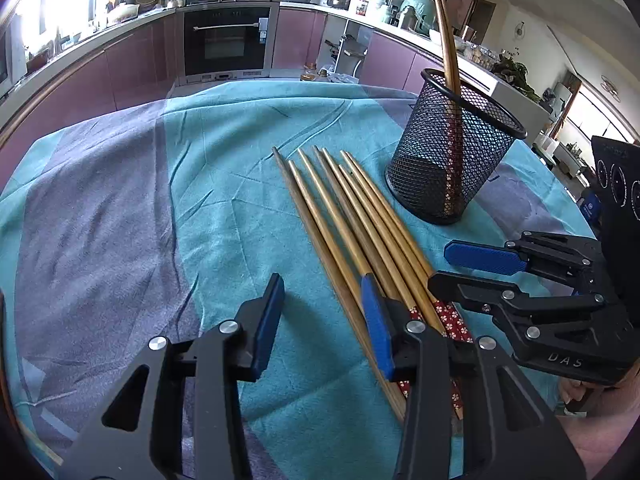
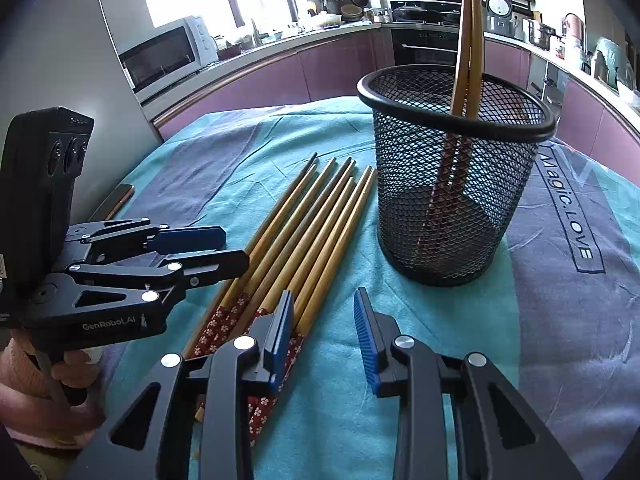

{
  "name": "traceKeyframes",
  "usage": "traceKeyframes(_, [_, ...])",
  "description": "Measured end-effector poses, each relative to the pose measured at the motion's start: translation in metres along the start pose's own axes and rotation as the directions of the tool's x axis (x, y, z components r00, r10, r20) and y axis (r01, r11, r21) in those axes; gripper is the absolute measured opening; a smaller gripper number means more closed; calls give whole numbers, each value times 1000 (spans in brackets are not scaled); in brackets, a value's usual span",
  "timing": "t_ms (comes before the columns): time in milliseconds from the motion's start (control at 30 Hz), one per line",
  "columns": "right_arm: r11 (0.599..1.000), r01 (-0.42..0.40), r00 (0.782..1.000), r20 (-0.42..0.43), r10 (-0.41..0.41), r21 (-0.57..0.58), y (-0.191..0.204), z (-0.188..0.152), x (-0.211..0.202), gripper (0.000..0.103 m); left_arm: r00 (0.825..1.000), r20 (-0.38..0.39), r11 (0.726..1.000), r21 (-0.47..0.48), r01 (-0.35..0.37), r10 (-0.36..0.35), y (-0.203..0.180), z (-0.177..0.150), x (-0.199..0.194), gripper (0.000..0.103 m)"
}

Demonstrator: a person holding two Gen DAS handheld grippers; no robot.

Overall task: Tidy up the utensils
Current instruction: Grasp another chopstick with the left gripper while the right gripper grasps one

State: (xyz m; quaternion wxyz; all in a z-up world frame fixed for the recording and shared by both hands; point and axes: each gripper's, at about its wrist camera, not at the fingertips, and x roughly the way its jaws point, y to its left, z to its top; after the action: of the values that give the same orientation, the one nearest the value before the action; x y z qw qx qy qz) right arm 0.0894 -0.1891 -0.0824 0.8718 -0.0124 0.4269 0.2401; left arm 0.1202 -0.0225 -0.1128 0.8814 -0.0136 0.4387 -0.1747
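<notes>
A bundle of wooden chopsticks is laid flat on the desk, which is covered with a teal and grey cloth. The thin tips are pointed to the far side, and the red patterned handle ends are kept near, probably so that they can be taken from the thick end. To the right of the bundle, a black mesh holder is stood upright, close beside the tips. Two chopsticks are already leaned inside it, handles down, so the sorting seems only begun.

The left tongs are held partly open above the left edge of the bundle, and nothing is gripped. The right tongs are also partly open over the right edge, empty. Both are tilted downward, apparently for picking the next sticks.
</notes>
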Motion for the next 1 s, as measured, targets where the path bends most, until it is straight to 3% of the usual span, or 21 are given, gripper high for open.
traceKeyframes(300, [999,40,999,-7,-40,0,-4,-2,-3,30,1000,-2,1000,-5,20,-20,10,0,1,35])
traceKeyframes(833, [992,121,993,-12,-121,-39,6,9,13,29,999,-27,999,7,-33,33,5,14,15,27])
traceKeyframes(1000, [996,90,996,-6,-90,17,-2,9,12,13,999,-30,999,-19,-32,32,4,21,21,17])
